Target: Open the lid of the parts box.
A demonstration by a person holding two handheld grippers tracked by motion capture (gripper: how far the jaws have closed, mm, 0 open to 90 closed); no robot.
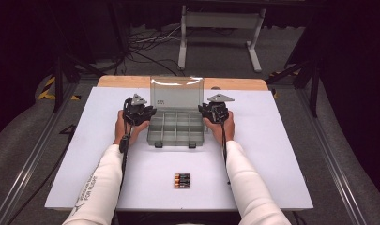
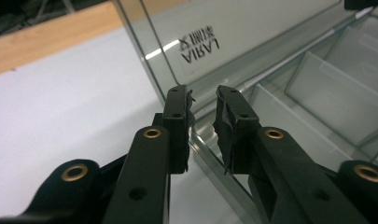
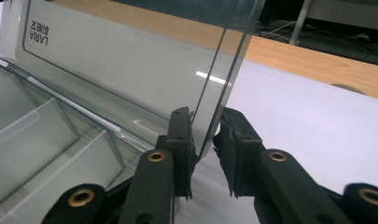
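On the worktop point(image 1: 281, 154), my left tongs point(image 2: 203, 100) and right tongs point(image 3: 207, 123) straddle the organizer box's point(image 1: 176, 133) upright lid point(image 3: 130, 70) edges, jaws narrow, not pressing.

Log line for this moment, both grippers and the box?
organizer box: lid up | left gripper: open, straddling left wall | right gripper: open, straddling lid edge | batteries: on table, untouched

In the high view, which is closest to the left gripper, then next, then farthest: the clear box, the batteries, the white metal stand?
1. Clear box, right beside the left gripper.
2. Batteries, near the table's front edge.
3. White metal stand, on the floor behind the table.
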